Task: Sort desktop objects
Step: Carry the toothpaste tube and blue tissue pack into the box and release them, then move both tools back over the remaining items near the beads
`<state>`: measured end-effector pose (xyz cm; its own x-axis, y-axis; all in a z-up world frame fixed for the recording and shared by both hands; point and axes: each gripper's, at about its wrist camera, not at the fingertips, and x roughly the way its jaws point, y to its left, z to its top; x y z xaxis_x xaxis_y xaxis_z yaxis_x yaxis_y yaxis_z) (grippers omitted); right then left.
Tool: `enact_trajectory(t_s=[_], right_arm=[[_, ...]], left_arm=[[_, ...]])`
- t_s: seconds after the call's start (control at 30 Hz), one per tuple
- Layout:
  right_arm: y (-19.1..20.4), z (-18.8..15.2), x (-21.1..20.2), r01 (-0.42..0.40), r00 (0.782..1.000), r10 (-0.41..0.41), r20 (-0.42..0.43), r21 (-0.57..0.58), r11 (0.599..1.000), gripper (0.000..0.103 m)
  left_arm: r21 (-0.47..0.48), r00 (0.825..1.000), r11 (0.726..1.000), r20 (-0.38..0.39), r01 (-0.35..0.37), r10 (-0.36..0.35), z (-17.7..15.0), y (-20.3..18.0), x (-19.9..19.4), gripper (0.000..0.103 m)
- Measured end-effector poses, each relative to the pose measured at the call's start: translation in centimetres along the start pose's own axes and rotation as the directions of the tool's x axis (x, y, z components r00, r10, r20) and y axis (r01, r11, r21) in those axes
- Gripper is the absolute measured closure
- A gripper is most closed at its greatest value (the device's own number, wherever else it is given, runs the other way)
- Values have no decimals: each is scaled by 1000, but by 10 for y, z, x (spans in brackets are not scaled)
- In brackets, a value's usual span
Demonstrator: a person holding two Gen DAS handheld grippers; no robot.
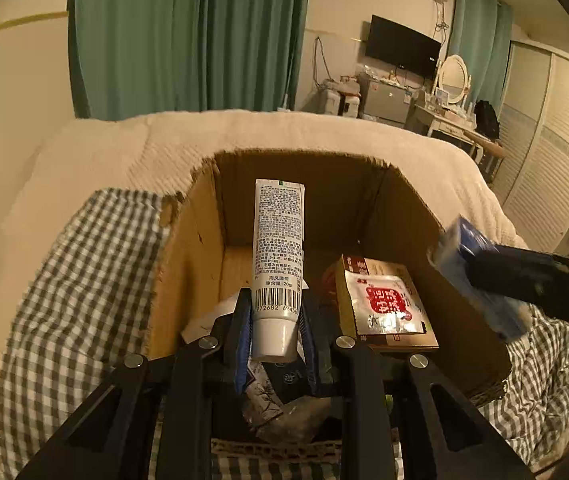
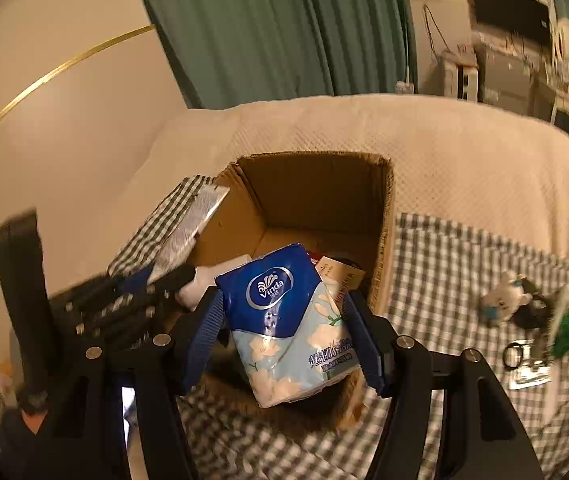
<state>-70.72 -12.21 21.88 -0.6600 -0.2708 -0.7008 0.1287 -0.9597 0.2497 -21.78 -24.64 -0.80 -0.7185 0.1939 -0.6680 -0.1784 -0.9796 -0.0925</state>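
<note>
Left tool (image 1: 276, 320) gripping tube (image 1: 278, 248), sachet box (image 1: 384, 304) beside, cardboard box (image 1: 200, 240)

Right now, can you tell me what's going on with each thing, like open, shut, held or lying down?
Left tool: shut on the white tube.
White tube: held over the box, cap end in the grip.
Right tool: shut on the tissue pack.
Tissue pack: sealed, held above the box.
Cardboard box: open at the top.
Red sachet: lying inside the box.
</note>
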Motion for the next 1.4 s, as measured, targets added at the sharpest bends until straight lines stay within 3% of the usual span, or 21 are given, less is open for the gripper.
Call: enact_trajectory(t_s=[0.07,0.1,0.13,0.2,0.4,0.6,0.83,1.03,1.23,1.4], right_arm=[[-4,1,8,-11,1000,11,0,31,999,36],[-9,1,11,-24,1000,24,-2,52,998,33],[-12,-3,8,-23,1000,23,6,64,998,31],[-17,-4,0,-25,999,22,27,83,996,29],[-38,-13,-67,23,994,-32,105,83,996,29],[-84,-28,-153,126,974,-147,175,125,984,26],[-148,-62,-220,259,934,-288,213,157,953,25],[-204,-98,-210,339,910,-369,190,173,925,24],[-263,-134,-154,381,902,-413,124,223,897,24],[-301,-149,-103,331,928,-365,70,288,898,24]], left_arm=[[24,1000,999,-8,-21,21,-3,-3,3,73],[36,999,999,-13,-35,36,-3,-5,4,54],[38,999,998,-18,-50,51,-4,-7,2,28],[21,999,998,0,-54,54,-4,-12,-8,19],[8,999,1000,32,-27,27,5,-42,-52,15],[22,997,999,73,24,-26,14,-106,-93,7],[32,997,997,33,76,-77,-3,-193,-78,4],[28,995,996,-38,89,-88,-43,-248,-22,4],[35,986,993,-131,113,-107,-82,-278,50,4],[68,982,991,-157,116,-105,-92,-291,98,4]])
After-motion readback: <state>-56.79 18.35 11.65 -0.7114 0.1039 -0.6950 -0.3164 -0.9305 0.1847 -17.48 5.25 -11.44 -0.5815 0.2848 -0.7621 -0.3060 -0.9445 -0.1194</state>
